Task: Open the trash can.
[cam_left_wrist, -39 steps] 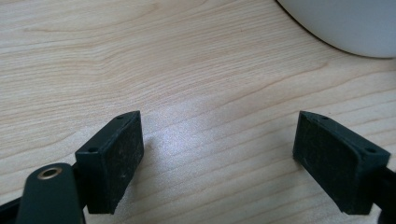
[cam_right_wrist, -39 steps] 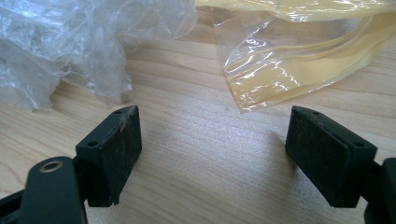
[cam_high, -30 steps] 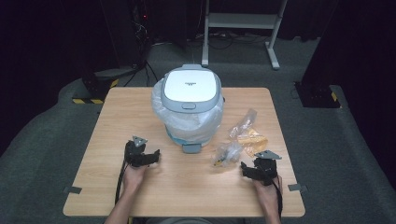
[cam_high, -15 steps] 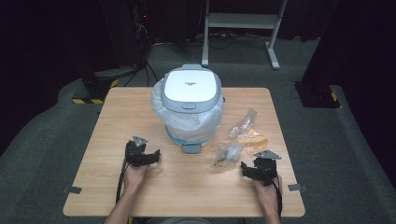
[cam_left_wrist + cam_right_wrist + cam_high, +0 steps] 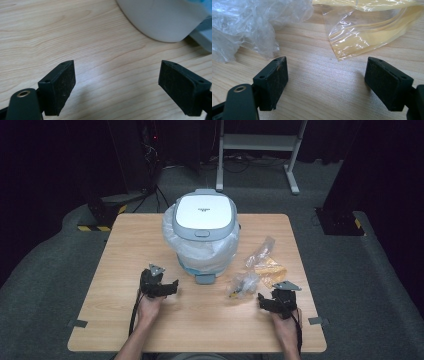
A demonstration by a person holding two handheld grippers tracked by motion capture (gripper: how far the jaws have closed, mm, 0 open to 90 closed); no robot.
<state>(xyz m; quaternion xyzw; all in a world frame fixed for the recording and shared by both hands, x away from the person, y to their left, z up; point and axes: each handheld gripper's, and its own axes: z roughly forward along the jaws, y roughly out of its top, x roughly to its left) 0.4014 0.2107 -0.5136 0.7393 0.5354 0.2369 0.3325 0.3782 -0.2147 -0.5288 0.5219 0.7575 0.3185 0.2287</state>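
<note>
A white bin with a grey-rimmed lid stands upright at the middle of the worktop, lid closed; a clear plastic liner bulges out under the lid — a small grey pedal shows at its base; to its right lie a crumpled clear bag and a yellowish flat bag, just beside each other.
</note>
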